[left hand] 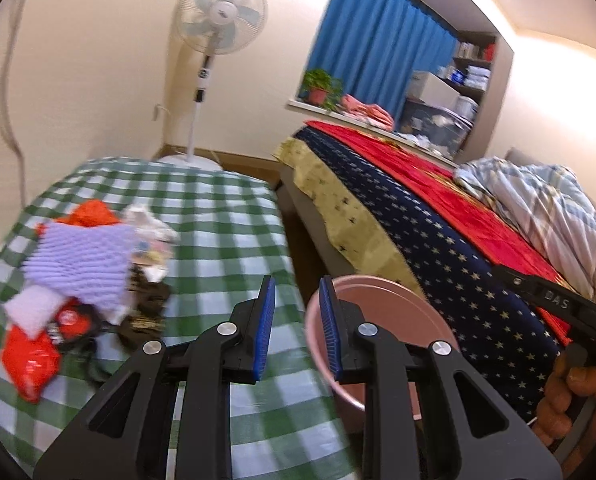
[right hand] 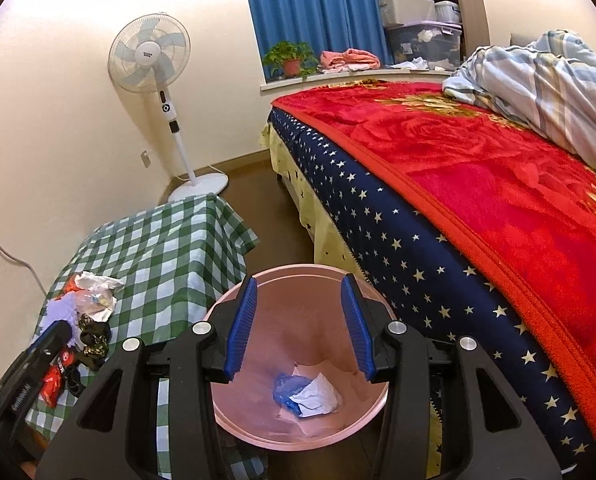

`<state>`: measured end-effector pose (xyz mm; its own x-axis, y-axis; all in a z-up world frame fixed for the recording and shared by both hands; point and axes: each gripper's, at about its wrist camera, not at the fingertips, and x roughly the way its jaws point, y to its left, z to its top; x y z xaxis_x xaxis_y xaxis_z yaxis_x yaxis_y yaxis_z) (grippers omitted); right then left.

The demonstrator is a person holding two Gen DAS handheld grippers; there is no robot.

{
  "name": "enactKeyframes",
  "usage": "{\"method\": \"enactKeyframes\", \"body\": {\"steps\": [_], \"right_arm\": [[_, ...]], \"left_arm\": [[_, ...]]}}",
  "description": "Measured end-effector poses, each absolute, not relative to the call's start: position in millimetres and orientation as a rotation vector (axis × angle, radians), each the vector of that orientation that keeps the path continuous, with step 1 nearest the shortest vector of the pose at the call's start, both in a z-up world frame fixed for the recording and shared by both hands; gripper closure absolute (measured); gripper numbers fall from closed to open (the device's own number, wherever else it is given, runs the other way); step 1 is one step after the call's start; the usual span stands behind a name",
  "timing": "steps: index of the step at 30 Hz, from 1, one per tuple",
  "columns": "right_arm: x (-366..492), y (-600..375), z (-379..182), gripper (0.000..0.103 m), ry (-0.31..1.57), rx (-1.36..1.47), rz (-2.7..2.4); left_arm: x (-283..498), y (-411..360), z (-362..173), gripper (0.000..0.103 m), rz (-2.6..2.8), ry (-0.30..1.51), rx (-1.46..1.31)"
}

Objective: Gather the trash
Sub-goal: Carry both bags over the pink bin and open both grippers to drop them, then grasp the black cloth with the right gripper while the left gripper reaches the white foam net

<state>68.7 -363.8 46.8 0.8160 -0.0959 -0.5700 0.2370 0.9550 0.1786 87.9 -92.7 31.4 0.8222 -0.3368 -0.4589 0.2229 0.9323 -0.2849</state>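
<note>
A pink bin [right hand: 257, 424] stands on the floor between the checked table and the bed; it holds a blue crumpled bag [right hand: 287, 390] and white crumpled paper [right hand: 318, 398]. My right gripper [right hand: 300, 332] is open and empty directly above the bin. My left gripper [left hand: 298, 332] is open and empty above the table's right edge, the bin [left hand: 390, 312] just to its right. A trash pile lies on the table's left: lilac cloth [left hand: 81, 260], red wrappers [left hand: 29, 364], crumpled paper [left hand: 149, 224], dark pieces [left hand: 145, 304]. The pile also shows in the right wrist view [right hand: 85, 312].
The green checked table [left hand: 225, 216] stands against the wall. A bed with a red blanket [right hand: 478, 168] and starred sheet runs along the right. A standing fan [right hand: 157, 80] is in the corner. A window sill holds a potted plant [right hand: 289, 60] and pink towels.
</note>
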Motion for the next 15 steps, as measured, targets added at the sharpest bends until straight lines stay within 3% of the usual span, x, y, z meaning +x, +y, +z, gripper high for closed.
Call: {"method": "enactKeyframes", "body": {"steps": [15], "right_arm": [[72.9,-319.7,42.2,0.058,0.560,0.242,-0.054]], "left_arm": [[64.0,18.6,35.0,0.081,-0.016,0.476,-0.296]]}}
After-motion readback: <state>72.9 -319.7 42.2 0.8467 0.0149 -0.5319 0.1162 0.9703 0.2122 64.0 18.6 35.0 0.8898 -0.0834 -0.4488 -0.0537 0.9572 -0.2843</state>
